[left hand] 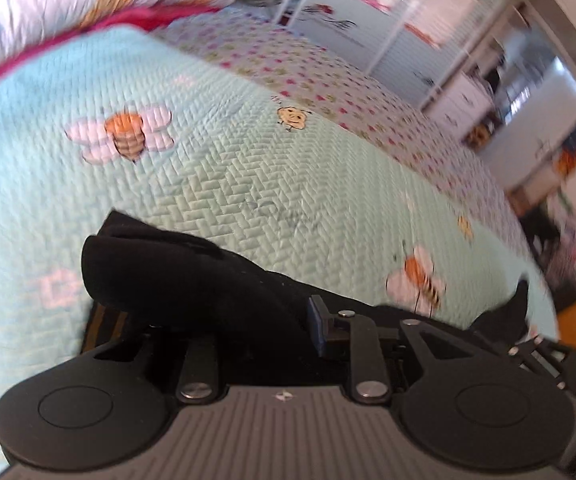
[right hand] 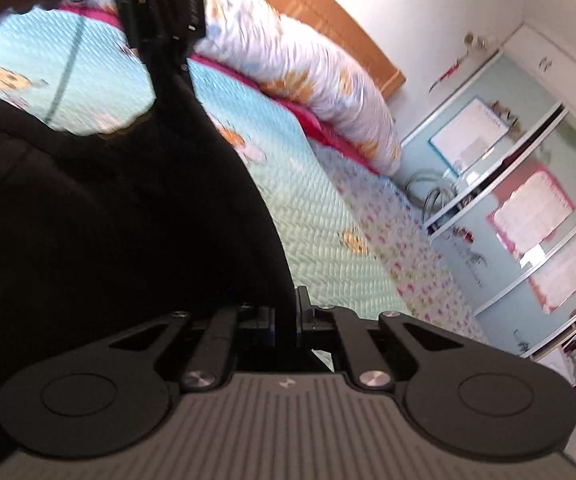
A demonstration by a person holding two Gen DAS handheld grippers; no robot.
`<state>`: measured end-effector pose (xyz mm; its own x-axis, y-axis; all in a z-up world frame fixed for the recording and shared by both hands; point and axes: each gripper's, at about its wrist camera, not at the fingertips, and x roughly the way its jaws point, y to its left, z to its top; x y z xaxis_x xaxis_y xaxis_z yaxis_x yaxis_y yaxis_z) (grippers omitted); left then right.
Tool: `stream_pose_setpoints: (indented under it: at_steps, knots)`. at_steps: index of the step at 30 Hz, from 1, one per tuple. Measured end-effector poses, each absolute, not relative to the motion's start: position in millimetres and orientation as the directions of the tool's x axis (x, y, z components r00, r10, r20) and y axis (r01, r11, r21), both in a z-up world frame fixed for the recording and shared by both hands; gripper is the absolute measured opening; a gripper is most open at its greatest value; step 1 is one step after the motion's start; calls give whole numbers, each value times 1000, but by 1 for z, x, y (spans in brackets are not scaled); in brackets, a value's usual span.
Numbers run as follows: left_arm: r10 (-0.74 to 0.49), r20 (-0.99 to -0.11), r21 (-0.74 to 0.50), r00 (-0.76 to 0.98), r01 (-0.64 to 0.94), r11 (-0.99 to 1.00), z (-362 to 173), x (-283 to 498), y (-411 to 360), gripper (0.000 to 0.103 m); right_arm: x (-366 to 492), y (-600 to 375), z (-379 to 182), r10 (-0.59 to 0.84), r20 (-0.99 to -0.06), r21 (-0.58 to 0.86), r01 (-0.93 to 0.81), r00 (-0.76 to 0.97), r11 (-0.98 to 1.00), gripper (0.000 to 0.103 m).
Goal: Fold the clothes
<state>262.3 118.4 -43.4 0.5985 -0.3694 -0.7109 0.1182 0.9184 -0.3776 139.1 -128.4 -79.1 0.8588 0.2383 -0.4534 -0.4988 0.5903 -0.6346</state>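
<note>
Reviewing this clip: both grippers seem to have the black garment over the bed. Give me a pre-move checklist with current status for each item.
1. Left gripper shut on the black garment: ok, cloth bunched between the jaws.
2. Right gripper shut on the garment: ok, cloth pinched.
3. Garment spread flat between the grips: cannot tell; it hangs in folds.
4. Quilted bee-print bedspread bare for laying down: ok in the visible part.
5. Pillow apart from the garment: ok.
6. Image sharpness: not ok, motion blur.

Black garment (right hand: pixel 108 200); mint bee-print quilt (left hand: pixel 248 184).
</note>
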Motion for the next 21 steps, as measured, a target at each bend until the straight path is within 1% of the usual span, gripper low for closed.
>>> stream_pose_setpoints:
  at_steps: [3, 5, 7, 9, 11, 13, 15, 20, 21]
  knots:
    - [-329, -727, -303, 603, 147, 941, -28, 224, 124, 28, 90, -112, -67, 250, -422, -639, -482, 871, 600, 8]
    - [-309, -736, -275, 603, 150, 950, -27, 198, 128, 29, 61, -103, -64, 254, -412, -632, -475, 875, 613, 8]
    - [-298, -736, -257, 608, 158, 954, -34, 177, 134, 29, 33, -95, -63, 255, -409, -622, -472, 876, 625, 8]
    - [-287, -744, -255, 603, 140, 957, -53, 166, 141, 30, 14, -86, -73, 248, -428, -622, -482, 869, 617, 8]
    - [-279, -754, -279, 594, 93, 956, -79, 161, 152, 30, 1, -75, -91, 233, -451, -629, -492, 862, 601, 8]
    - [-262, -787, -312, 558, 5, 950, -109, 155, 165, 30, -7, -64, -115, 239, -491, -620, -529, 838, 580, 8]
    - [-250, -801, -319, 545, -35, 947, -134, 144, 173, 30, -14, -56, -134, 234, -511, -617, -542, 827, 571, 8]
    - [-270, -790, -374, 551, -84, 924, -160, 130, 183, 30, -22, -50, -148, 233, -529, -629, -562, 816, 537, 8]
    - [-269, -783, -375, 561, -81, 923, -163, 129, 182, 32, -21, -50, -149, 230, -530, -635, -562, 816, 529, 8]
